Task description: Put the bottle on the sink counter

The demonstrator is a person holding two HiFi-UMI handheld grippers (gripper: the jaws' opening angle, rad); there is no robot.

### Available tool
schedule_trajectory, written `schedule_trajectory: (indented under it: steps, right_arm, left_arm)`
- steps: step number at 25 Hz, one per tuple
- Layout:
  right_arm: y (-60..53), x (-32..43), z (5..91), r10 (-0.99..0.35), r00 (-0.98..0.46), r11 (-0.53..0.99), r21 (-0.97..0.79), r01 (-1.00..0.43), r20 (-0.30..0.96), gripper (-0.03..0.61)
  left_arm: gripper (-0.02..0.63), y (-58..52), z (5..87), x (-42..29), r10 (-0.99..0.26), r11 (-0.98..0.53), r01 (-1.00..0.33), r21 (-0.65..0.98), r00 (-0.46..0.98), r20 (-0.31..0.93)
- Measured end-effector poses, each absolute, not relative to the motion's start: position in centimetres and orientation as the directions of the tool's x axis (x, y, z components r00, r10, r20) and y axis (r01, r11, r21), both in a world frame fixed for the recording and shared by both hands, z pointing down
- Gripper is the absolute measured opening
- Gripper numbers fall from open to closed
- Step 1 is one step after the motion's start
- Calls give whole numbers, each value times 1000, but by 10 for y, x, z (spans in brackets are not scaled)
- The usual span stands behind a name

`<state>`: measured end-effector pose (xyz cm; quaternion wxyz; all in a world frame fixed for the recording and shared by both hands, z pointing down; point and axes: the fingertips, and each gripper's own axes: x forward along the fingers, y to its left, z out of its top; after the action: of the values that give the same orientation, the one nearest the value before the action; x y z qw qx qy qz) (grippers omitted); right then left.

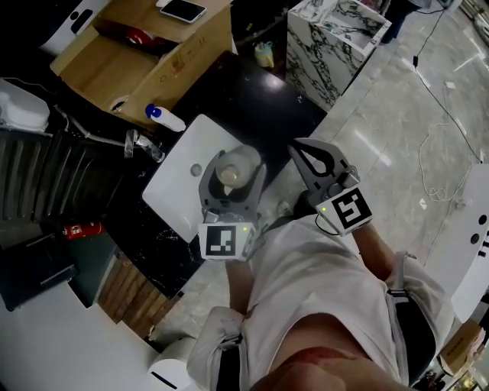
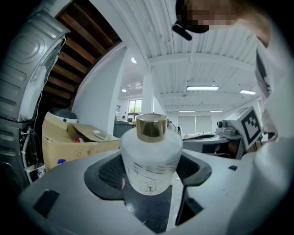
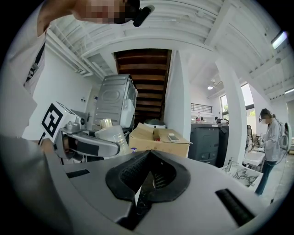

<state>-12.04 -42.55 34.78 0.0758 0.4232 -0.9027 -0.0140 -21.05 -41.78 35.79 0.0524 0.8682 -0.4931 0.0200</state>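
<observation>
White sleeves and shirt of the person (image 1: 321, 282) fill the bottom of the head view; just ahead of them the left gripper (image 1: 234, 164) has its jaws clamped on the frosted bottle (image 2: 151, 156), the dark pads pressing the body from both sides while the gold cap (image 2: 152, 126) stands clear above them; from the head view the bottle sits over the near edge of the white sink basin (image 1: 177, 187), though whether it touches the rim cannot be told. Just beside it, the right gripper (image 3: 148, 158) has its jaws together with nothing between them, over the strip where the basin's near corner meets the pale floor (image 1: 412, 130). Dark sink counter (image 1: 256, 99) runs along the far side of the basin and again at the basin's left, near the person; both stretches show bare surface. At the basin's far left corner stands a faucet (image 1: 141, 145), with a blue-capped bottle (image 1: 164, 117) lying just beyond it; a cardboard box (image 1: 145, 53) carrying a phone (image 1: 182, 9) crowds the counter's far edge. A marble-patterned block (image 1: 332, 38) bounds the counter's right end; past it the floor lies open, crossed only by a thin cable (image 1: 443, 153).
</observation>
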Motion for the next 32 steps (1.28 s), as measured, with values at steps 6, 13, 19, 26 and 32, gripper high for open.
schedule_trajectory:
  steps: [6, 13, 19, 26, 32]
  right_arm:
    - [-445, -109, 358, -787, -599, 614, 86, -785, 148, -2]
    - [-478, -101, 373, -779, -602, 621, 81, -780, 174, -2]
    - [-514, -99, 392, -748, -629, 651, 49, -758, 212, -2]
    - [-559, -97, 416, -718, -653, 678, 27, -735, 243, -2]
    - [-596, -99, 438, -696, -670, 696, 13, -718, 258, -2]
  left_arm:
    - [324, -440, 367, -205, -844, -521, -850, 78, 527, 97]
    - [324, -476, 386, -202, -852, -502, -860, 96, 510, 118]
    - [324, -513, 405, -200, -866, -462, -881, 104, 473, 159]
    - [324, -556, 429, -200, -881, -422, -902, 96, 432, 192]
    - [324, -591, 455, -200, -884, -399, -913, 84, 408, 229]
